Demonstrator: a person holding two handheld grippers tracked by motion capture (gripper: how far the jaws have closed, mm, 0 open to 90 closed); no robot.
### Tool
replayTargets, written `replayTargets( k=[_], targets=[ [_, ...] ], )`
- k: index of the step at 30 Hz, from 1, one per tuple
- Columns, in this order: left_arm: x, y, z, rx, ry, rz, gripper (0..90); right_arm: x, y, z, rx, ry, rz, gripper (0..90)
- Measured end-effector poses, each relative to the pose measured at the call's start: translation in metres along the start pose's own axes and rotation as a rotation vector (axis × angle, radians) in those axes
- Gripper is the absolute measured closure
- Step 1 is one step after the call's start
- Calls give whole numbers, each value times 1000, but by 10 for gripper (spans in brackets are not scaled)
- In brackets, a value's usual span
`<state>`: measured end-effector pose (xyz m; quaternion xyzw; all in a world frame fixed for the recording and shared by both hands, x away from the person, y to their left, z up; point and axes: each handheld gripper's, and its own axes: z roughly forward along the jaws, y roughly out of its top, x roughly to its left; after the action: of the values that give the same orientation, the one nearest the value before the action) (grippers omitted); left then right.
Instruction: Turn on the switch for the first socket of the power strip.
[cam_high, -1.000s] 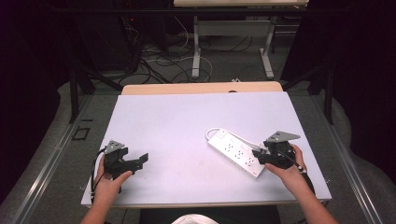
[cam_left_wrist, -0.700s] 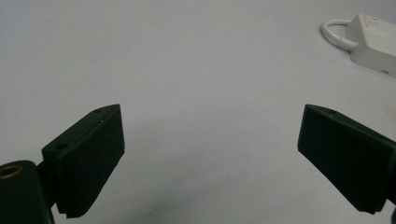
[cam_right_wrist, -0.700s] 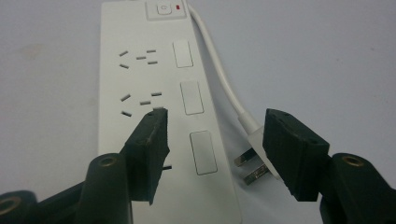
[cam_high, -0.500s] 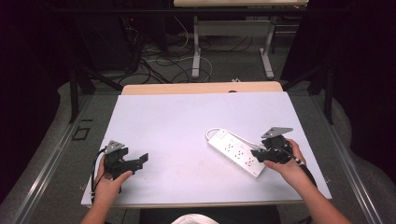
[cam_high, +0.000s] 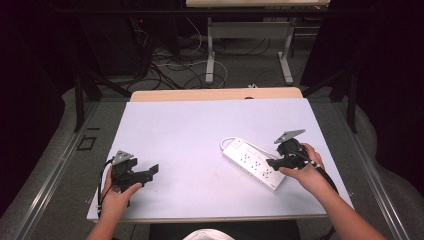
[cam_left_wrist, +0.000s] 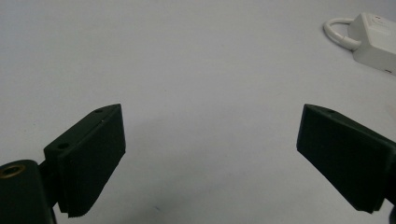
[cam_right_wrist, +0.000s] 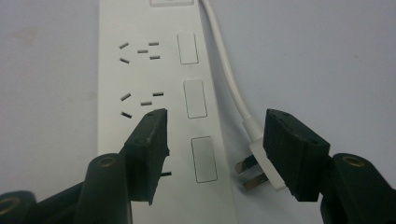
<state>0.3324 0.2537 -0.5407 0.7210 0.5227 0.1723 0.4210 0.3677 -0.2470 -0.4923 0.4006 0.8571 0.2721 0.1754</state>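
Power strip (cam_high: 252, 163), white, lies flat on the table (cam_high: 200, 130) at about 4 o'clock from the table's middle, long axis running 10 to 4 o'clock, its cord (cam_right_wrist: 227, 70) looped alongside and its plug (cam_right_wrist: 256, 168) lying just beside the near end. Right tool (cam_high: 274, 162) hovers over that near end, jaws spread, nothing pinched; in the right gripper view one jaw sits above the socket face, the other above the plug. Left tool (cam_high: 152, 170) rests at 8 o'clock, well apart from the strip, jaws spread and empty, having just closed a little. Likely handling: rigid plastic body, light, smooth so probably slippery; cord stiff-ish and springy. Best hold looks like across the narrow sides, or the plug body for plugging in.
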Motion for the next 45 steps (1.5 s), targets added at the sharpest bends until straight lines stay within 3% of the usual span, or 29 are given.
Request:
replayTargets(
  k=[27,36,37,45],
  targets=[
    [0,0,0,10,-6,3,83,-4,42,1,49,21,-47,390],
    [0,0,0,15,-6,6,86,-4,50,9,48,20,-40,388],
    [0,0,0,15,-6,6,86,-5,52,9,72,18,-42,387],
    [-1,0,1,13,-8,8,88,-8,59,17,79,32,-46,394]
  ],
)
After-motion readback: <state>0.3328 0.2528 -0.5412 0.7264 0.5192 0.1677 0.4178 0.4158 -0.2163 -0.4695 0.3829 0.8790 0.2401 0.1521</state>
